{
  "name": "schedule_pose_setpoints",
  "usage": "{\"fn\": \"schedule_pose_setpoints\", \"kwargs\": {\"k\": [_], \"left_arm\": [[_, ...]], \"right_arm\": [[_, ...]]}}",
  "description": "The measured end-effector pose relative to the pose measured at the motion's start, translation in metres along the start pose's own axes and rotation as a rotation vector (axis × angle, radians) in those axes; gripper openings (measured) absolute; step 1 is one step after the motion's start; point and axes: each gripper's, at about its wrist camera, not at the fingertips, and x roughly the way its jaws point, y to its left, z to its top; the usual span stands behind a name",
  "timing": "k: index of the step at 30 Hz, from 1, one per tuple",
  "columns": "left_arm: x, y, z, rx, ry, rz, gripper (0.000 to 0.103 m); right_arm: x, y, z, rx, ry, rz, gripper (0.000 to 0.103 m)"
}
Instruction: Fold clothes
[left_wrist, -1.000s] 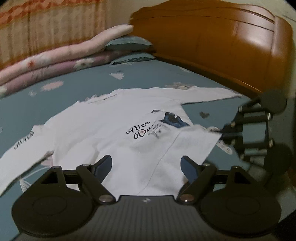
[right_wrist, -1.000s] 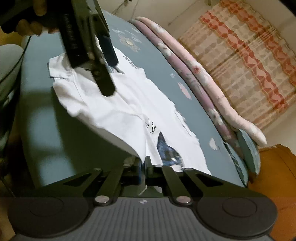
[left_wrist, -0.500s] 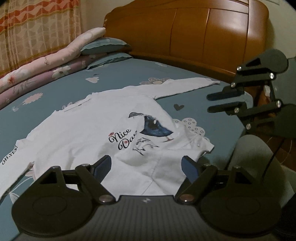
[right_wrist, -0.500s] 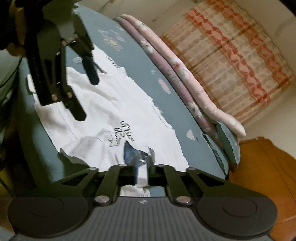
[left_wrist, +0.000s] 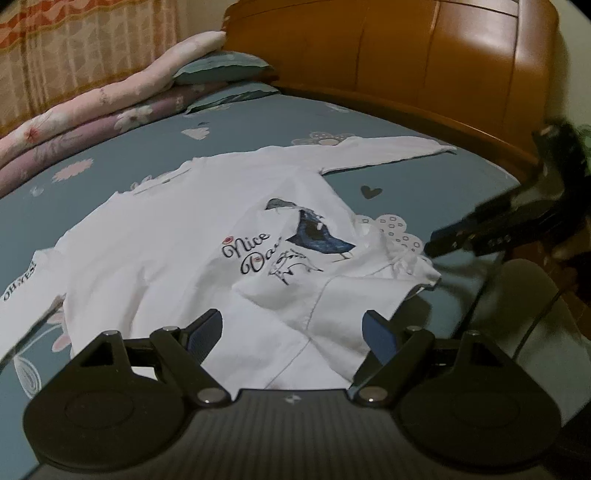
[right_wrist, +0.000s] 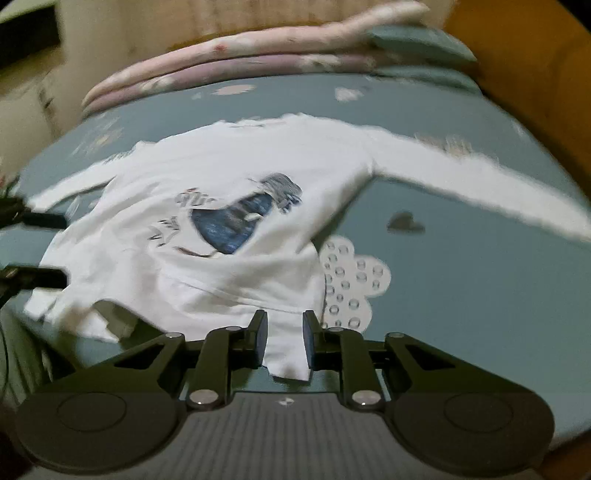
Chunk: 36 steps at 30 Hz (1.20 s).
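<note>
The right tool (right_wrist: 284, 332) is opening, letting go of the shirt (left_wrist: 177, 258) hem it was pinching; the left tool (left_wrist: 291, 332) is hovering wide open, so the shirt is lying flat on the bed (left_wrist: 424, 192), ready for folding.

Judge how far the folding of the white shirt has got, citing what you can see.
Done: the white shirt lies spread face up on the bed, sleeves out. In hand: the right gripper is opening around the hem corner; the left gripper hangs open above the hem. Left: every fold.
</note>
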Motion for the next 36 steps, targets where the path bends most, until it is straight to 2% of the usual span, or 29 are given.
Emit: {"fn": "schedule_pose_setpoints", "kwargs": {"k": [2, 6, 8, 10, 11, 12, 15, 22, 24, 27, 28, 31, 34, 36], "left_arm": [[0.000, 0.004, -0.002, -0.022, 0.003, 0.009, 0.083], [-0.002, 0.013, -0.005, -0.064, 0.007, 0.029, 0.083], [-0.003, 0.019, -0.006, -0.079, 0.009, 0.041, 0.083], [-0.005, 0.023, -0.006, -0.091, 0.009, 0.053, 0.083], [-0.006, 0.026, -0.007, -0.098, 0.009, 0.059, 0.083], [-0.007, 0.028, -0.007, -0.105, 0.008, 0.064, 0.083], [-0.011, 0.034, -0.008, -0.122, -0.003, 0.074, 0.083], [-0.017, 0.044, -0.010, -0.164, -0.014, 0.095, 0.083], [-0.018, 0.046, -0.010, -0.175, -0.010, 0.095, 0.083], [-0.019, 0.053, -0.012, -0.193, 0.004, 0.100, 0.083], [-0.019, 0.057, -0.012, -0.209, 0.013, 0.103, 0.083], [-0.020, 0.073, -0.015, -0.275, 0.047, 0.111, 0.083], [-0.024, 0.092, -0.021, -0.362, 0.081, 0.122, 0.083], [-0.026, 0.106, -0.033, -0.444, 0.094, 0.135, 0.083]], "right_arm": [[0.014, -0.007, -0.006, 0.075, 0.006, -0.006, 0.038], [0.038, -0.016, -0.012, 0.175, 0.024, -0.022, 0.039], [0.043, -0.010, -0.015, 0.155, 0.019, -0.038, 0.040], [0.044, 0.000, -0.017, 0.109, 0.007, -0.061, 0.032], [0.044, 0.004, -0.018, 0.098, 0.011, -0.058, 0.017], [0.041, 0.006, -0.018, 0.093, 0.015, -0.050, 0.007], [0.019, 0.001, -0.015, 0.083, -0.005, -0.038, 0.004], [-0.043, -0.025, -0.005, 0.047, -0.027, -0.128, 0.004], [-0.046, -0.031, -0.005, 0.059, -0.009, -0.157, 0.005], [-0.048, -0.036, -0.006, 0.073, 0.006, -0.194, 0.015], [-0.048, -0.037, -0.007, 0.083, 0.002, -0.188, 0.016], [-0.047, -0.035, -0.007, 0.102, -0.016, -0.156, 0.028], [-0.043, -0.024, -0.008, 0.080, -0.021, -0.101, 0.030], [-0.038, -0.014, -0.008, 0.060, -0.021, -0.054, 0.037]]}}
